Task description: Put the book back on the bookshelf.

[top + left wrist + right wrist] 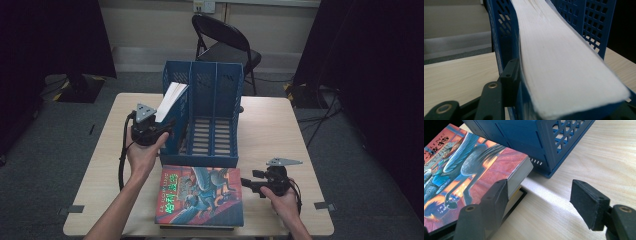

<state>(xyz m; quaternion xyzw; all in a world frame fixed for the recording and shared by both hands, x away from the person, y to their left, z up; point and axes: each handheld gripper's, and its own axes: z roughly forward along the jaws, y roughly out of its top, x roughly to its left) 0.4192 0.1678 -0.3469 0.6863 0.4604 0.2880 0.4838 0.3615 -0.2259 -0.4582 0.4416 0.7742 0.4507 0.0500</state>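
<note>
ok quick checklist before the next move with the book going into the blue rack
1. Book in the left slot of the blue rack: ok, tilted, top end sticking out.
2. Left hand-held gripper gripping the book: cannot tell; the book lies between the jaws.
3. Middle and right slots free: ok.
4. Right hand-held gripper open: ok, nothing between the jaws.
5. Colourful book flat in front of the rack: ok, on another book.
</note>
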